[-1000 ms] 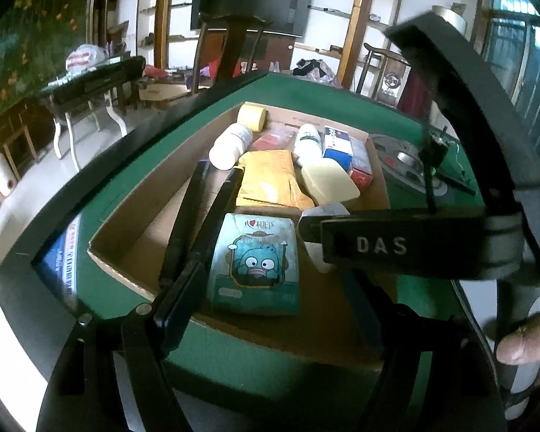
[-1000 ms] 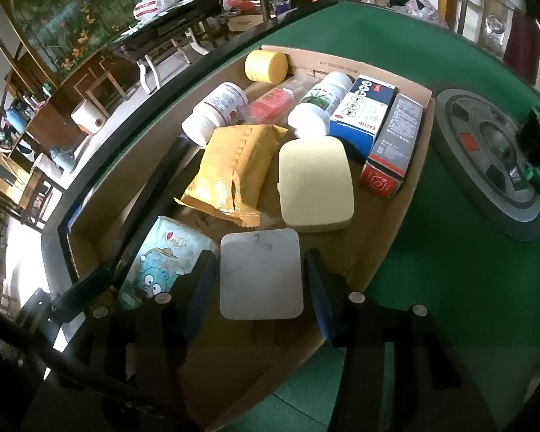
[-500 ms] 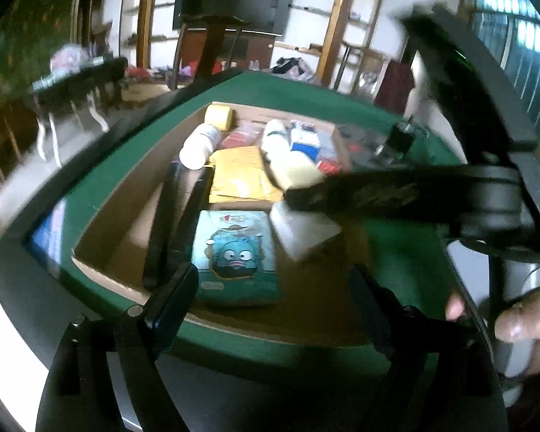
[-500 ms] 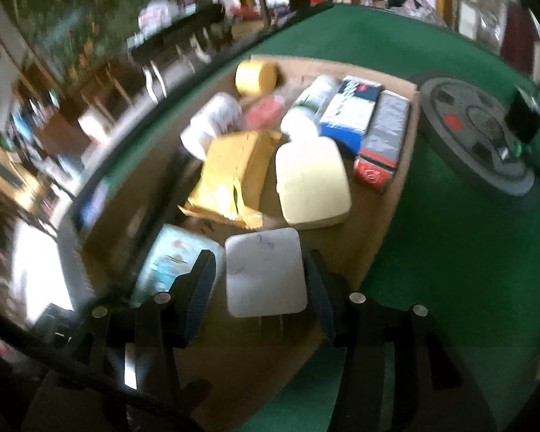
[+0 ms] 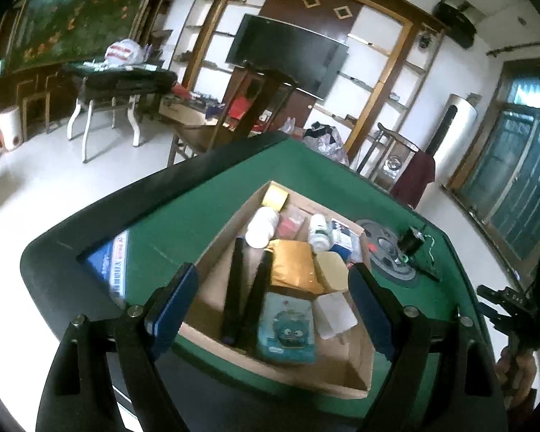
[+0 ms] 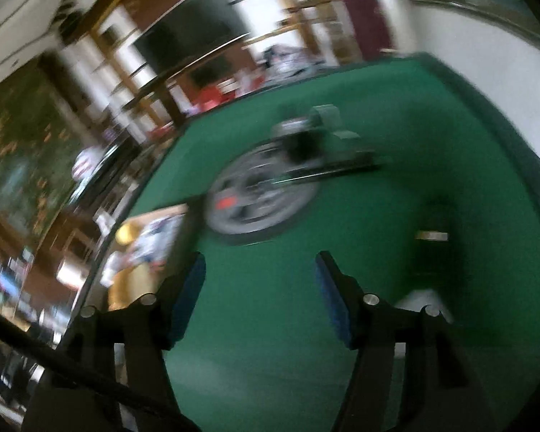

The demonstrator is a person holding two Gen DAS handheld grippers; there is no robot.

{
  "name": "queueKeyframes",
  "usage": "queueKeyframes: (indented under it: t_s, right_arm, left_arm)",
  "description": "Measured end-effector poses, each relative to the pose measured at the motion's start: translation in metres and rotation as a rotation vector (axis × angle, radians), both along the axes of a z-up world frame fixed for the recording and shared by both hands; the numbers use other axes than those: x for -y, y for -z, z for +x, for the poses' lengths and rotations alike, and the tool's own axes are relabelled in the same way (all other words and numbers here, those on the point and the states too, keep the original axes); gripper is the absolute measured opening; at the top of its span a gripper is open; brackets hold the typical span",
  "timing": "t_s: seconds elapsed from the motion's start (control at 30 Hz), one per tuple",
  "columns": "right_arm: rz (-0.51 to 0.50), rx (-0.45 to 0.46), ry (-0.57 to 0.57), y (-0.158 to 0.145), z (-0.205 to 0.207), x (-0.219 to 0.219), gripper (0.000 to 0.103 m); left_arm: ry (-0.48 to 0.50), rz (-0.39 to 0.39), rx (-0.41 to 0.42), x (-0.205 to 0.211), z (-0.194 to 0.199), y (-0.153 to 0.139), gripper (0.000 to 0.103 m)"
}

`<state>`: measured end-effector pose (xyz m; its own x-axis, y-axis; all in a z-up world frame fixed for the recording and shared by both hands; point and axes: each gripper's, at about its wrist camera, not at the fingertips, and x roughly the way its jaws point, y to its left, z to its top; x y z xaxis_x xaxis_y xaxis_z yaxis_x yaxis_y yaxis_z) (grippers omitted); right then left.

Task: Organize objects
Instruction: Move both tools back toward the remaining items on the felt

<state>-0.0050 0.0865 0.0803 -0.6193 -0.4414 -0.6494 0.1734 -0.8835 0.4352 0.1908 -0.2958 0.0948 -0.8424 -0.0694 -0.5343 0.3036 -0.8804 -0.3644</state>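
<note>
A cardboard box (image 5: 215, 248) on the green felt table (image 5: 183, 223) holds a white square case (image 5: 334, 315), a cartoon pack (image 5: 288, 327), a yellow padded envelope (image 5: 295, 266), two long black items (image 5: 235, 280), bottles and small boxes. My left gripper (image 5: 273, 275) hangs open and wide above the box's near edge, with nothing between its pads. In the blurred right wrist view, my right gripper (image 6: 260, 262) is over bare felt to the right of the box (image 6: 144, 248). Its jaws are opening with nothing between them. A hand holds it at the far right of the left wrist view.
A grey weight plate (image 6: 259, 198) with a black stand on it lies on the felt right of the box. A blue printed sheet (image 5: 115, 270) lies near the table's left corner. Chairs, a side table and a television stand beyond the table.
The right gripper let go of the white square case, which now lies in the box. It swung right, off over the felt. The left gripper drew back and rose.
</note>
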Motion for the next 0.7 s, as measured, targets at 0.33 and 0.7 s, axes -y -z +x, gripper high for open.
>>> queueKeyframes:
  t_s: [0.33,0.7]
  right_arm:
    - [0.044,0.081,0.241,0.021,-0.019,-0.108,0.062]
    - [-0.058,0.102,0.108,0.039,-0.031,-0.095,0.062]
  left_arm:
    - [0.348,-0.116,0.079,-0.115,-0.036,0.012,0.081]
    - [0.54,-0.196,0.143,-0.167,-0.038,0.02,0.081]
